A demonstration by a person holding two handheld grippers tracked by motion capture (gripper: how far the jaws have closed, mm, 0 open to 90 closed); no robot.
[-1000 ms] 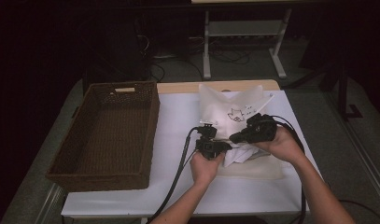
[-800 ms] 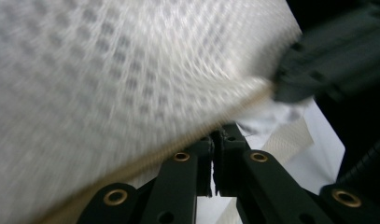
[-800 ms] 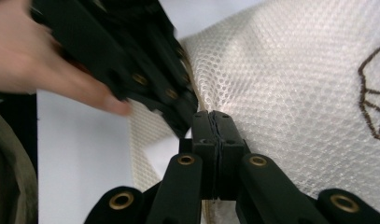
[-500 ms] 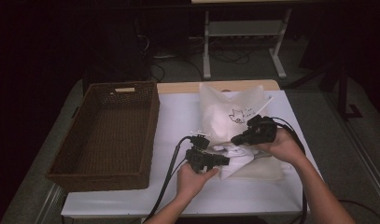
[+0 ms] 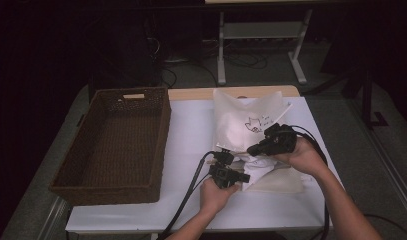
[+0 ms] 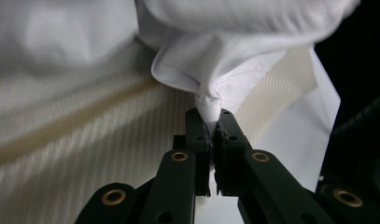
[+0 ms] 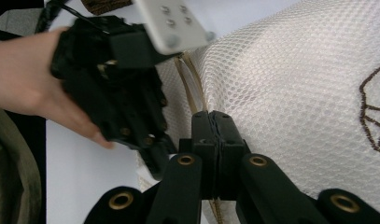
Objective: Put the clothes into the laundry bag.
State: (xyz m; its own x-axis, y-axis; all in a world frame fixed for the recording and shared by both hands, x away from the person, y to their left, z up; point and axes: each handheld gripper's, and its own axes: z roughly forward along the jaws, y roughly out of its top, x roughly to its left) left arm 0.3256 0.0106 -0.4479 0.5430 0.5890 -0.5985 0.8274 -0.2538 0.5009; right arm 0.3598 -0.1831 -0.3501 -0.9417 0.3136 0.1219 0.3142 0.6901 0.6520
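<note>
Work: white cloth [image 5: 258, 170] being worked in or out of the mesh bag [image 5: 246, 122], judging by both tongs at the bag's near end.
Cloth, place: bunched at the bag's near end, on the table [image 5: 191, 127], right of the basket [image 5: 118, 140]; the left gripper view shows one corner [image 6: 208, 100] drawn to a twisted point.
Bag, place: flat on the table, mouth toward the person, small drawn figure [image 5: 253, 124] on its top face; right gripper view shows open honeycomb mesh [image 7: 290, 93] with a tan edge band [image 7: 192, 91].
Left gripper [image 5: 237, 176]: its jaws have just been closing and now pinch the cloth corner tight, fabric between the pads.
Right gripper [image 5: 255, 148]: jaws closed flat on the bag's edge band, mesh caught between them.
Handling, cloth: light, limp, no stiffness; likely to trail and fold wherever the pinch goes. Smooth weave, so a thin pinch may slip.
Handling, bag: light, floppy, will lift with the cloth unless pinned; mesh can snag.
Where to hold: cloth by a gathered corner or hem, several layers thick; bag by the stitched band at the mouth, not the open mesh.
Risk: a hard tug drags the bag along the table.
</note>
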